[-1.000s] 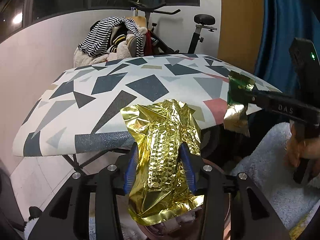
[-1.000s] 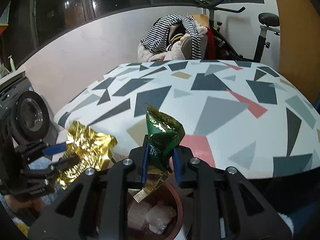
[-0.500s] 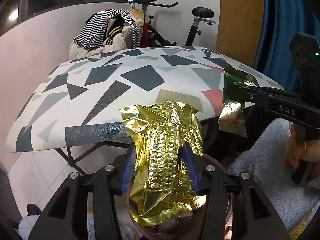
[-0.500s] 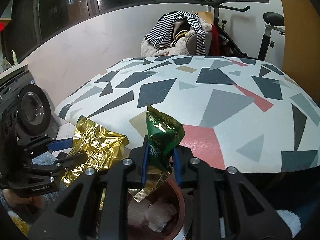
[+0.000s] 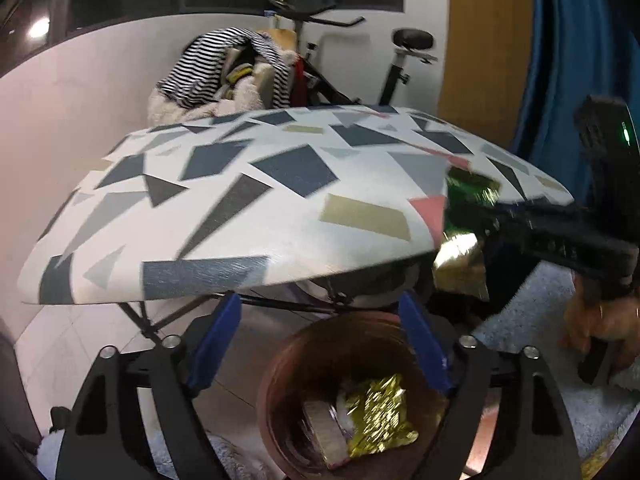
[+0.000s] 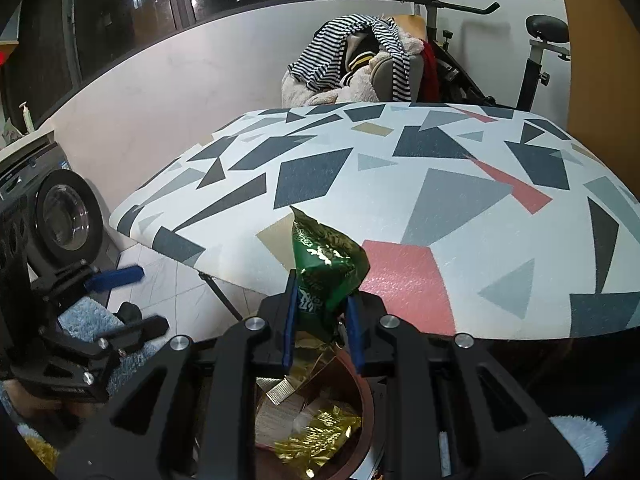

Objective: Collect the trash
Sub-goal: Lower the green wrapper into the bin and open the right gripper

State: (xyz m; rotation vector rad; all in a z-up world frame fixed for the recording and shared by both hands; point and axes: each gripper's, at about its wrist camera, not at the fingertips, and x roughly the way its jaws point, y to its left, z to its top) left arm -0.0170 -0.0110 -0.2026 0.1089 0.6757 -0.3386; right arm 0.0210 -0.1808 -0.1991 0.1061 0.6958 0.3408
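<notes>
My left gripper [image 5: 320,340] is open and empty, above a brown round bin [image 5: 280,364]. The crumpled gold foil wrapper [image 5: 378,420] lies inside the bin among other trash. My right gripper [image 6: 322,320] is shut on a green wrapper with a gold foil inside [image 6: 326,264], held over the bin's rim [image 6: 366,396]; the gold wrapper [image 6: 316,436] shows in the bin below. In the left wrist view the right gripper [image 5: 480,220] holds the green wrapper [image 5: 466,196] at the right. In the right wrist view the open left gripper [image 6: 128,300] is at the left.
A folding table with a geometric-pattern top [image 5: 240,216] stands just beyond the bin. A washing machine [image 6: 60,216] is at the left. An exercise bike draped with clothes [image 5: 248,68] is behind the table. A blue curtain [image 5: 568,52] hangs at the right. A pale fluffy rug [image 5: 540,320] covers the floor.
My left gripper has opened and the gold wrapper has dropped from it into the bin. The right gripper still holds the green wrapper over the bin.
</notes>
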